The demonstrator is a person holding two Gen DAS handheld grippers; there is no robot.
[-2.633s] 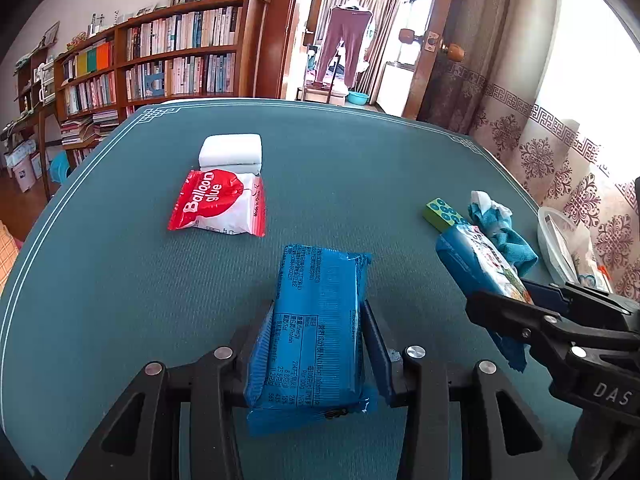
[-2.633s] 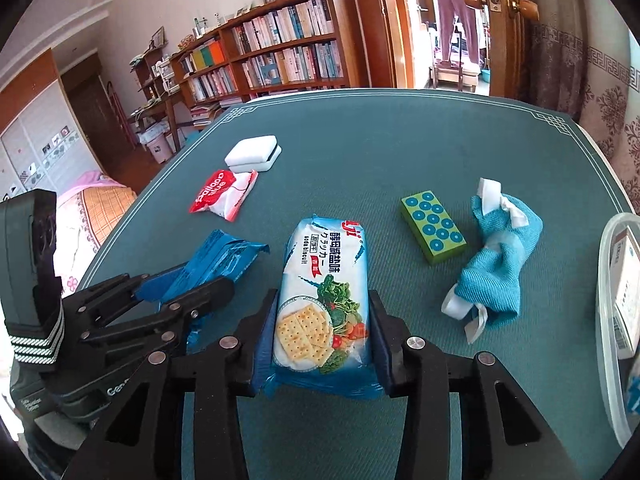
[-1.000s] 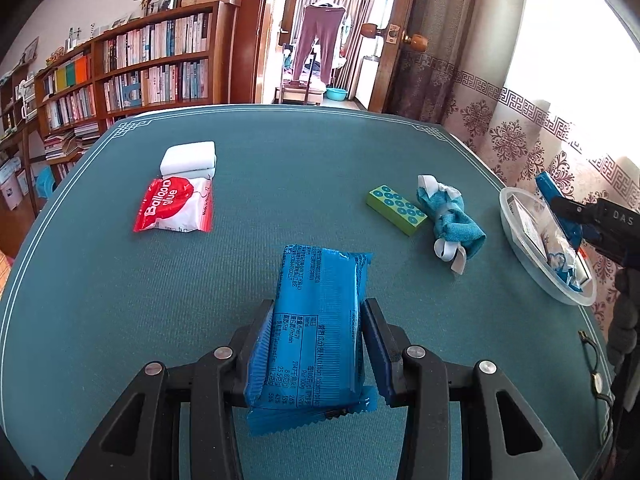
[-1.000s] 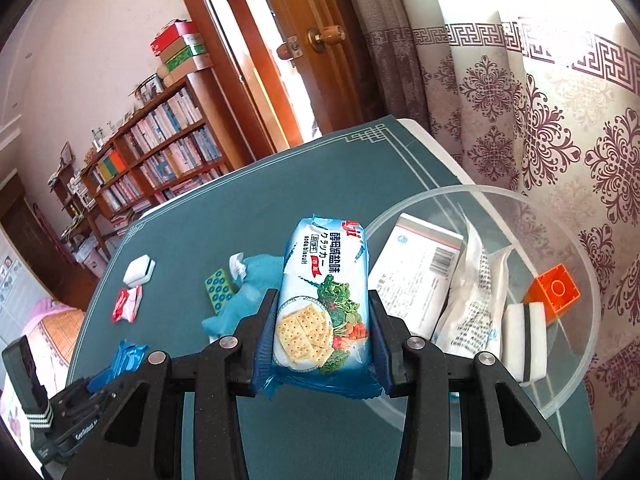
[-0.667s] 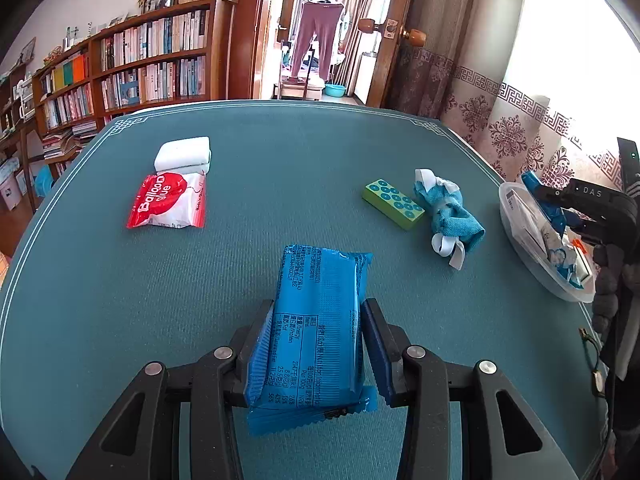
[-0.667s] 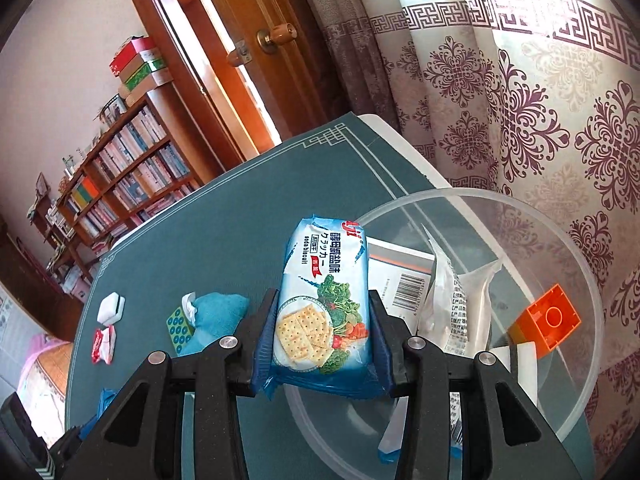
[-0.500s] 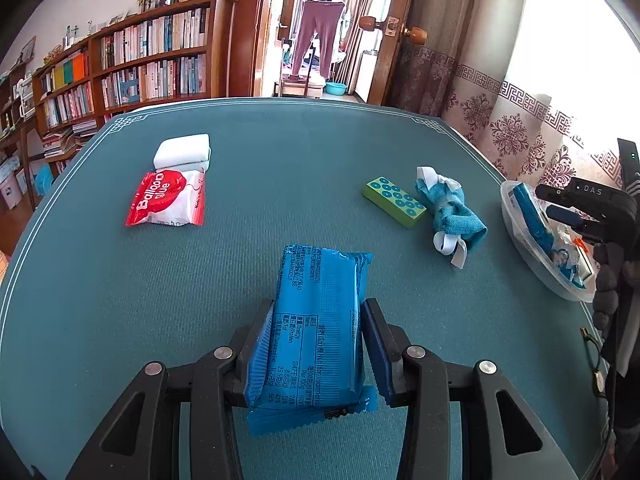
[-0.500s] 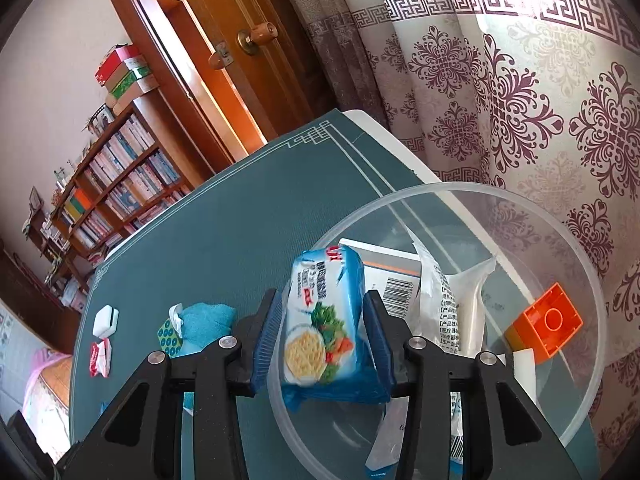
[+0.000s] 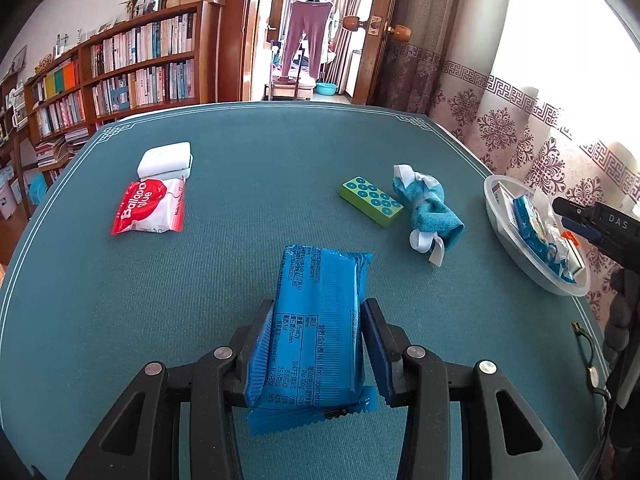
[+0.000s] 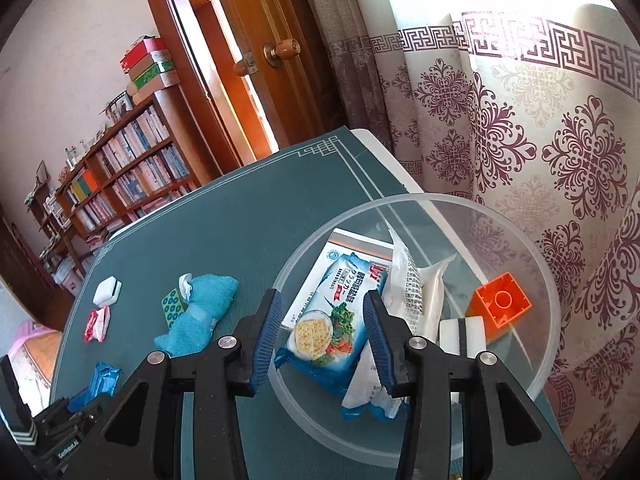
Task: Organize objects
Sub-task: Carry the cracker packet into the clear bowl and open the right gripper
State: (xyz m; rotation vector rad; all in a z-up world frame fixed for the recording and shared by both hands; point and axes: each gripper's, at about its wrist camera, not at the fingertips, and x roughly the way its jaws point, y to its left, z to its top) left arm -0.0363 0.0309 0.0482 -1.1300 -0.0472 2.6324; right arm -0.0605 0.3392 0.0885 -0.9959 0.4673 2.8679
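Observation:
My left gripper [image 9: 319, 308] is shut on a blue snack packet [image 9: 320, 272], held just above the teal table [image 9: 240, 152]. In the right wrist view my right gripper [image 10: 322, 296] hangs over the clear plastic bowl [image 10: 400, 200] with its jaws apart and nothing gripped. The cracker pack [image 10: 336, 320] lies flat in the bowl below the fingers, free of the pads. From the left wrist view the bowl [image 9: 520, 264] sits at the table's right edge with the right gripper [image 9: 560, 214] above it.
Also in the bowl are an orange brick [image 10: 500, 304], a white packet [image 10: 416, 280] and a white box [image 10: 352, 242]. On the table lie a green dotted block [image 9: 371, 201], a blue cloth [image 9: 430, 216], a red Balloon glue packet [image 9: 150, 208] and a white case [image 9: 164, 159].
The right gripper carried the cracker pack over the bowl and let it go; the pack dropped and now lies in the bowl. The left gripper stayed put with the blue packet.

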